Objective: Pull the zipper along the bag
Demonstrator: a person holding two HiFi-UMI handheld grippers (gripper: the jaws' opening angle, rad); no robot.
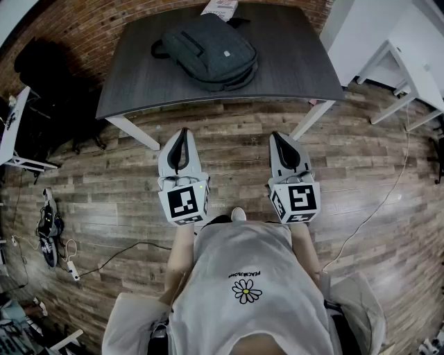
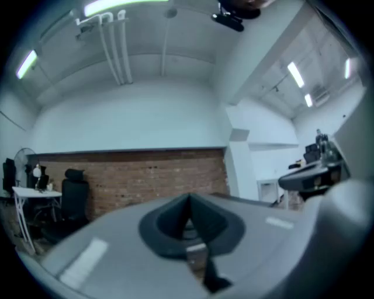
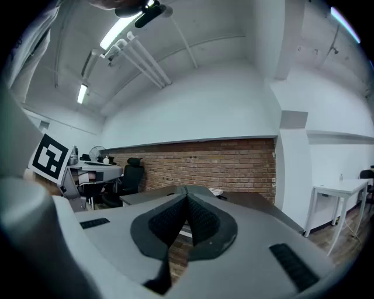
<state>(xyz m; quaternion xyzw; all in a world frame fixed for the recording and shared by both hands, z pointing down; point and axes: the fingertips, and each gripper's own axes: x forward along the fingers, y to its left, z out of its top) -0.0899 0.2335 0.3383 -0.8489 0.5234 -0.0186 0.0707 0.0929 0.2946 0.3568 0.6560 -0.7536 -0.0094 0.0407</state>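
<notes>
The left tongs (image 1: 183, 133) and the right tongs (image 1: 280, 136) are both shut tight and hold nothing. The bag (image 1: 206, 52) lies on the tabletop (image 1: 291, 66), far ahead of both. Best to step closer, open 1 pair, then look for the zipper pull.

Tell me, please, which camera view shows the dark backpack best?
The head view: the backpack lies whole on the dark table. In both gripper views the backpack cannot be made out.

Nothing legible. The shirt (image 1: 244, 267), lower centre, has a tiny print line over a daisy, too small to read. The bag (image 1: 208, 48), top centre, has an unreadable pale tag. The paper (image 1: 219, 7), top edge, has blurred red print.
</notes>
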